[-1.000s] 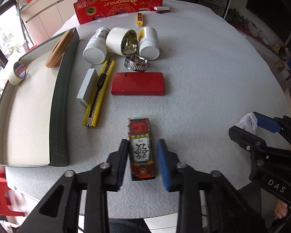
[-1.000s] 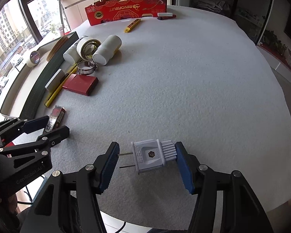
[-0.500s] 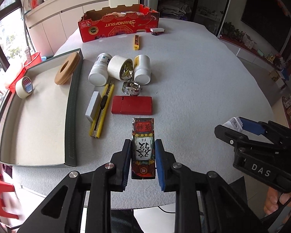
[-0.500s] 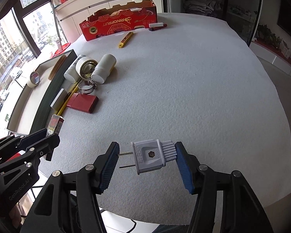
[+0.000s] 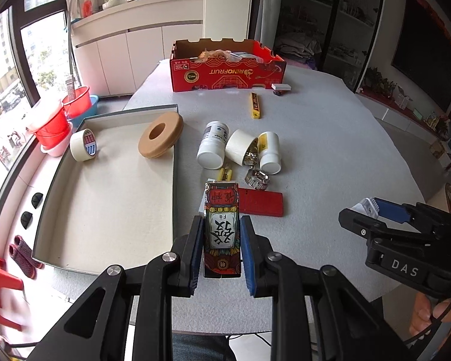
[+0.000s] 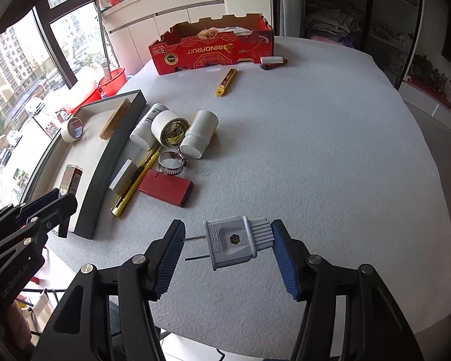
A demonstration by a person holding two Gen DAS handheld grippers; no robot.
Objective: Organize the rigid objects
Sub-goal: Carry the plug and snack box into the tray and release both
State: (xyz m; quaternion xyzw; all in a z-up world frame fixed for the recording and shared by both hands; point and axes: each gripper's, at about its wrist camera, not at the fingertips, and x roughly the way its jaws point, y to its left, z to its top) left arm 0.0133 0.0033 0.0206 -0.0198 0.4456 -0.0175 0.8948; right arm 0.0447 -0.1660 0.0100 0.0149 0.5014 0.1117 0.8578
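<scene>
Showing red patterned box (image 5: 222, 231) bearing black characters, white two-pin plug (image 6: 236, 242)

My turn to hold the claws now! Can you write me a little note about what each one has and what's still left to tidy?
Left claw: shut on the printed card box, lifted off the table.
Right claw: shut on the white plug, prongs against one pad.
Grey tray: holds the white tape roll and tan ring only.
Left on the table: three white bottles, hose clamp, red case, yellow cutter, white block.
</scene>
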